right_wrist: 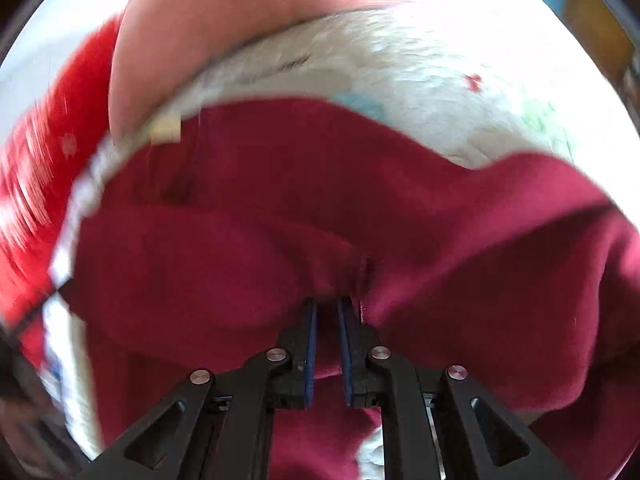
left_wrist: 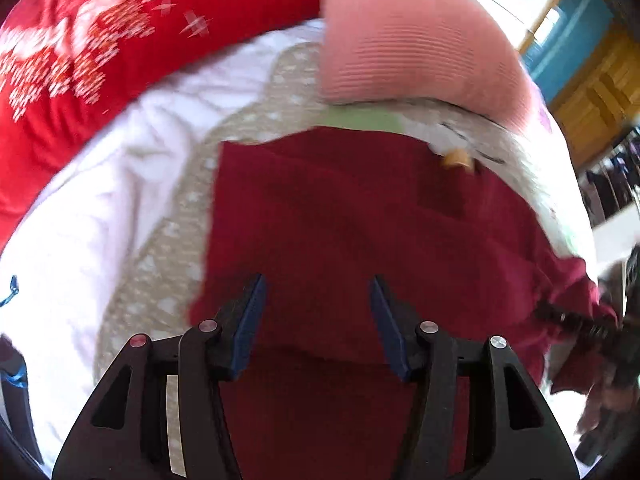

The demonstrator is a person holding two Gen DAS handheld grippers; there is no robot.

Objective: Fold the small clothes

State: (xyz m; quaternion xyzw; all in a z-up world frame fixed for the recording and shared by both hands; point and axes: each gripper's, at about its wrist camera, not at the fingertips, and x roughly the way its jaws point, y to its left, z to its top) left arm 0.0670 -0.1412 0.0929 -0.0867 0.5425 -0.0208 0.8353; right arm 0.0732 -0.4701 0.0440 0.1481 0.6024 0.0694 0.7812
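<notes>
Right gripper (right_wrist: 327,308) clenched on a bunched fold of the maroon garment (right_wrist: 248,248); left gripper (left_wrist: 318,292) released above it.
Carry the fold across evenly; keep the cloth ahead of the left gripper flat.

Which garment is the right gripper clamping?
The maroon garment, bunched in the right gripper; the bright red patterned one and the pink one lie apart.

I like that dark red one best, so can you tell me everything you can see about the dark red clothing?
The dark red garment is soft, plain knit-looking cloth, spread over a white patterned blanket. It is rumpled, with folds bunching toward the right gripper, whose pads are pinched shut on a gathered bit near a seam. The left gripper hangs open above it, nothing between its fingers. A small tan tag shows at its far edge.
</notes>
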